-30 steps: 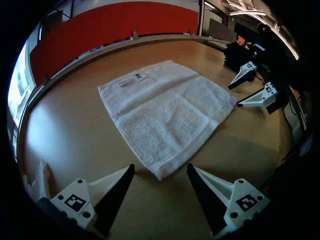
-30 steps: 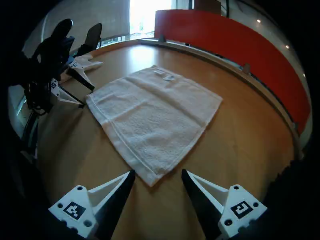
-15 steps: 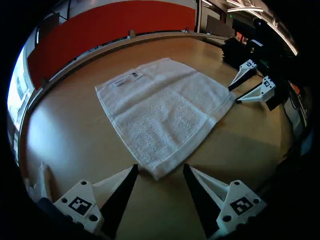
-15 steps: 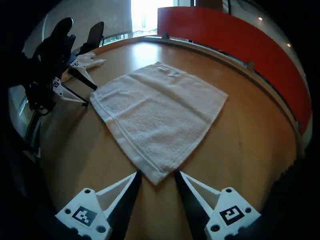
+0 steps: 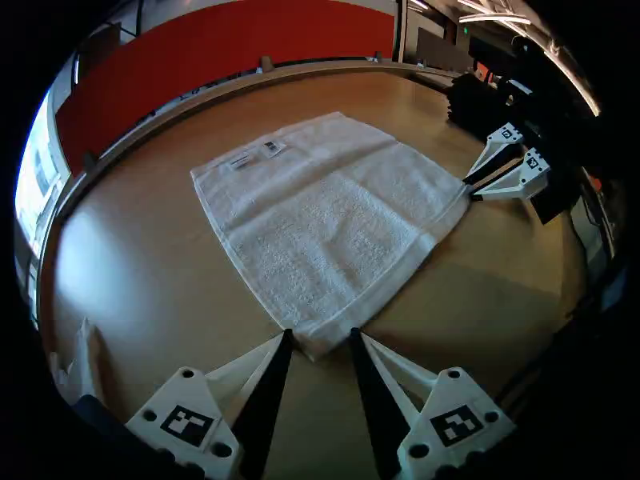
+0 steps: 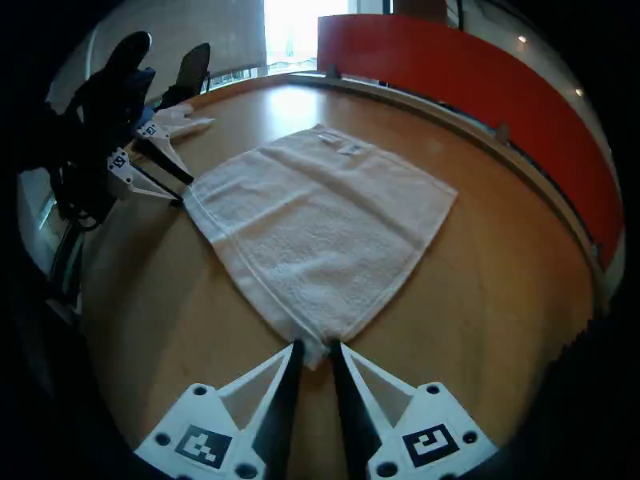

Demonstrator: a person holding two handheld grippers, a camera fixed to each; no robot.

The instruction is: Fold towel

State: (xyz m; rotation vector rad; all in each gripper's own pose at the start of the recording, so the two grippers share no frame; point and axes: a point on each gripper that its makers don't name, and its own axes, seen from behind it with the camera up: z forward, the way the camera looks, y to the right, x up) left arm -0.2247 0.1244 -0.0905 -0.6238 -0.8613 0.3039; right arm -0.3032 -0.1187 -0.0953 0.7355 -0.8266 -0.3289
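Right gripper view: tongs [image 6: 314, 352] nearly closed, pinching towel [image 6: 320, 232] corner.

- Towel [image 5: 328, 224]: white terry with a pebbled loop pile; a smoother plain band runs along the hem, also white.
- Sewn labels [image 5: 256, 154], upper left part of the towel: white with small dark print.
- Table [image 5: 144, 264]: warm honey-tan wood tone, glossy, with pale window glare.
- Partition [image 5: 224, 56], along the top of the frame: solid orange-red.
- Left gripper [image 5: 320, 336] and right gripper [image 6: 316, 346]: white bodies, black finger faces, each carrying black-and-white square markers [image 5: 188, 424].
- Chairs [image 6: 192, 68], upper left: black.
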